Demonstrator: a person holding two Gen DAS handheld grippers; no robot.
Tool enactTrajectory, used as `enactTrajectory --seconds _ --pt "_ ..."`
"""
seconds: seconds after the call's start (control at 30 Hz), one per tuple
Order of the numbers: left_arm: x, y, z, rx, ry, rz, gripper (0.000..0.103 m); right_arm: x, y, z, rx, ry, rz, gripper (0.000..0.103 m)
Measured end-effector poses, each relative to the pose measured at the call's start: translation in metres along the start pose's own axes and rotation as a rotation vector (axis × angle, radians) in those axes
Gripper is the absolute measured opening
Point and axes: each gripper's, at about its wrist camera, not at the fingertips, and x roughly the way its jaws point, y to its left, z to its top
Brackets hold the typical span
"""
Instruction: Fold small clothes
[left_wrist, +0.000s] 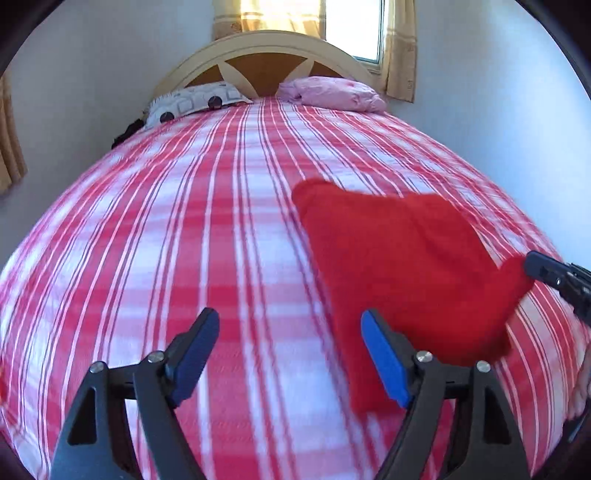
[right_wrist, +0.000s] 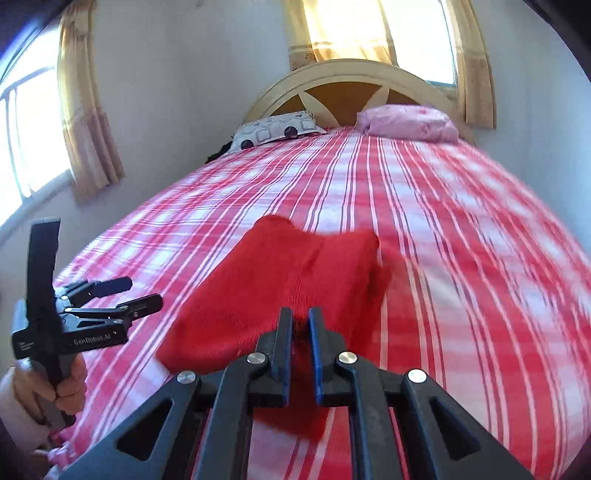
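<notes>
Right wrist view: at bottom centre the right gripper (right_wrist: 300, 321) pinches the near edge of the red garment (right_wrist: 280, 280), which lies mid-frame on the plaid bedspread (right_wrist: 461, 221). The left gripper (right_wrist: 142, 293), at left, hangs spread and empty. One-sided pulling may drag or bunch the cloth.

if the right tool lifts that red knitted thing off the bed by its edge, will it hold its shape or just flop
Probably flop. The red knit garment lies limp and flat on the plaid bedspread, with soft, rounded edges. It looks light: the right tool, closed on one edge, seems to gather it easily. The open left tool could catch the sagging end.
</notes>
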Motion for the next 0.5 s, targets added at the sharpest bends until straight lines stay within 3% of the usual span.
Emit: enactTrajectory --seconds 0.1,0.3,0.5 --pt "0.028 -0.016 0.015 0.005 0.035 0.024 0.082 0.029 0.001 0.018 -0.035 0.016 -0.094 0.009" --pt "0.044 -0.037 0.004 0.067 0.044 0.032 0.082 0.015 -0.015 0.031 0.055 -0.052 -0.043 0.009" --pt "0.041 -0.049 0.001 0.100 0.016 0.064 0.082 0.043 -0.020 0.032 0.064 0.010 -0.027 0.009"
